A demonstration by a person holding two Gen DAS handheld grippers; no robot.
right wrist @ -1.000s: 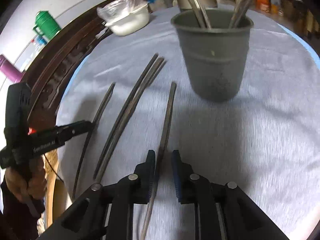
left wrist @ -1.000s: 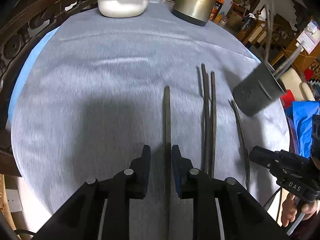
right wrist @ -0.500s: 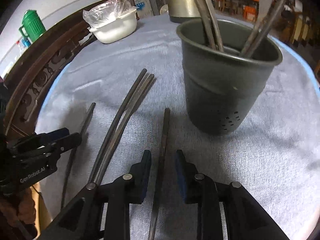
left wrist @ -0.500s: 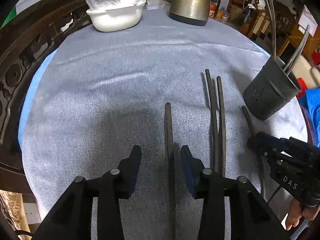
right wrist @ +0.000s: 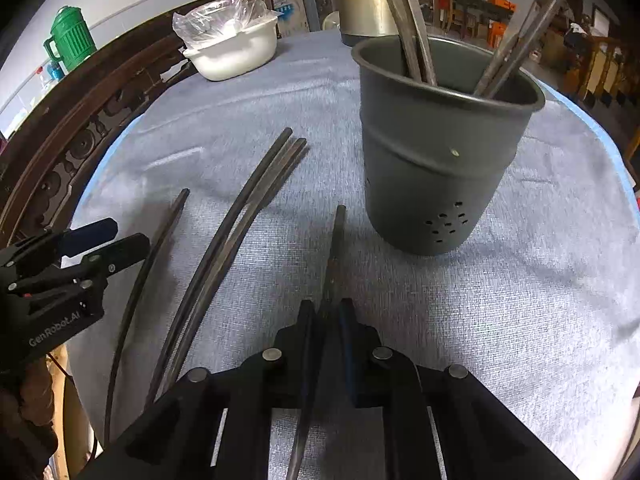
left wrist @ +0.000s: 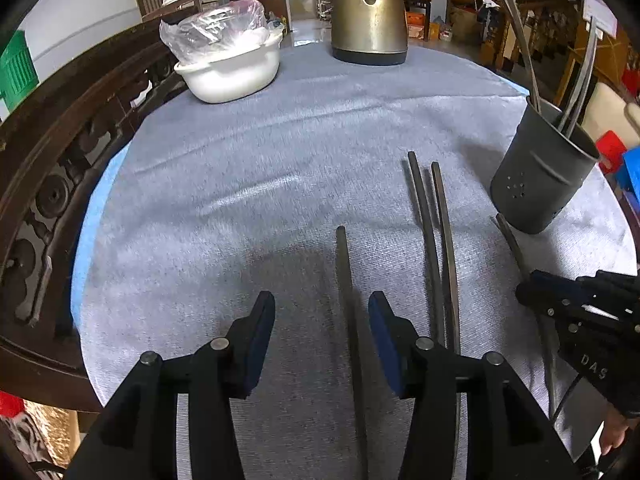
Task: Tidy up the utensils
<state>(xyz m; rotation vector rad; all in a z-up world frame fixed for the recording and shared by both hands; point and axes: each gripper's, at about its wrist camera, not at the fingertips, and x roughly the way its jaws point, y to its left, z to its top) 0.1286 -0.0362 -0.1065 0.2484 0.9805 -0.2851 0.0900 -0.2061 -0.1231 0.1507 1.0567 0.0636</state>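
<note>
Several long dark chopsticks lie on the grey tablecloth. My left gripper (left wrist: 322,308) is open, its jaws straddling one chopstick (left wrist: 347,292) that lies flat; it also shows in the right wrist view (right wrist: 116,240). A pair of chopsticks (left wrist: 436,240) lies to its right. My right gripper (right wrist: 326,312) is shut on another chopstick (right wrist: 335,240), whose tip points at the grey utensil holder (right wrist: 436,160). The holder (left wrist: 540,176) stands upright with several chopsticks in it. The right gripper shows in the left wrist view (left wrist: 532,288).
A white bowl (left wrist: 232,68) with a plastic bag and a metal kettle (left wrist: 370,16) stand at the table's far side. A carved dark wooden chair back (left wrist: 60,168) curves along the left edge. A green jug (right wrist: 72,40) stands beyond it.
My left gripper has opened wide and let go of its chopstick, which lies on the cloth. My right gripper has shut on its chopstick. Both views have tilted up.
</note>
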